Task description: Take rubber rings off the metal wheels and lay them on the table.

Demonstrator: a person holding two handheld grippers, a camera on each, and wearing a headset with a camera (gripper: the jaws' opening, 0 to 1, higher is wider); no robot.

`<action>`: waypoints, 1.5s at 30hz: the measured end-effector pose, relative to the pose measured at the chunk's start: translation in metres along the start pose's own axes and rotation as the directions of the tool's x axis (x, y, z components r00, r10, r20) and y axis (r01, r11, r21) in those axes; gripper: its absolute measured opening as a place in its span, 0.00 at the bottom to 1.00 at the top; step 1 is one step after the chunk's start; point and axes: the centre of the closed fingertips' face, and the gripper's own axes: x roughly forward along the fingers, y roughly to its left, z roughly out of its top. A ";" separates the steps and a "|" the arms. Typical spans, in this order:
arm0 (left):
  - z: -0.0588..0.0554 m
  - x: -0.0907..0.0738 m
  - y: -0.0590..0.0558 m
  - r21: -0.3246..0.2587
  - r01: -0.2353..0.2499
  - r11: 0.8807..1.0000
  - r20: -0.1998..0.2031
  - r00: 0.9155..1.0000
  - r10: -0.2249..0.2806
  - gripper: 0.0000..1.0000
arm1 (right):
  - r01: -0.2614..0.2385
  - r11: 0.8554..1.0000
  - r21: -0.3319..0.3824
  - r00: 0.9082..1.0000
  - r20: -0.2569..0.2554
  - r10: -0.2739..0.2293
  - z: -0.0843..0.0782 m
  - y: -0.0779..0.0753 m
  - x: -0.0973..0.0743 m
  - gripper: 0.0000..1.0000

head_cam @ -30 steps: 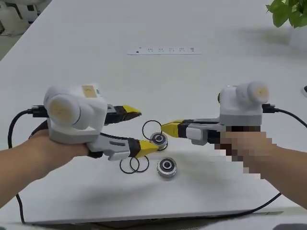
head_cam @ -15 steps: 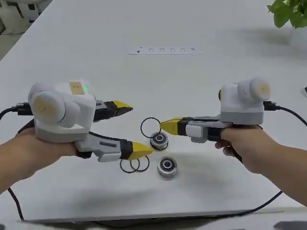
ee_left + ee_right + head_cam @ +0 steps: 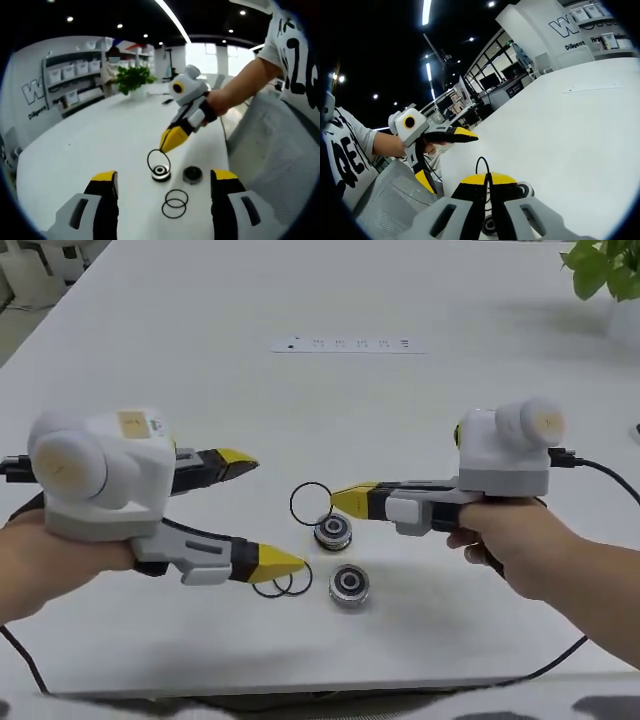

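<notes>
My right gripper (image 3: 345, 499) is shut on a thin black rubber ring (image 3: 309, 502), which hangs as a loop from its yellow tips. The loop's lower edge reaches a metal wheel (image 3: 332, 531) on the white table; I cannot tell whether it still catches on it. A second wheel (image 3: 348, 584) lies nearer me. Two loose rings (image 3: 280, 585) lie overlapping to its left. My left gripper (image 3: 266, 512) stands open, left of the wheels, with nothing between its jaws. The left gripper view shows the held ring (image 3: 158, 160), both wheels (image 3: 160, 173) (image 3: 192, 174) and the loose rings (image 3: 174, 204).
A white power strip (image 3: 347, 344) lies flat far back on the table (image 3: 420, 420). A green plant (image 3: 600, 265) stands at the far right corner. A black cable (image 3: 600, 485) trails from my right gripper over the table's near edge.
My left gripper has pulled back to the left, away from the wheel, and its jaws stand wider. The right gripper keeps the ring pinched in about the same place.
</notes>
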 end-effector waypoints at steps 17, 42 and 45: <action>-0.017 -0.015 0.002 -0.015 -0.009 1.000 -0.019 1.000 0.009 0.83 | -0.030 0.999 0.018 0.998 -0.053 0.031 -0.012 0.009 0.011 0.00; -0.035 -0.028 0.003 -0.035 -0.021 0.999 -0.035 0.999 0.020 0.86 | -0.070 0.997 0.028 0.986 -0.147 0.073 -0.035 0.013 0.034 0.00; -0.038 -0.029 0.004 -0.037 -0.023 0.999 -0.038 0.999 0.022 0.87 | -0.077 0.997 0.027 0.984 -0.161 0.081 -0.038 0.015 0.037 0.00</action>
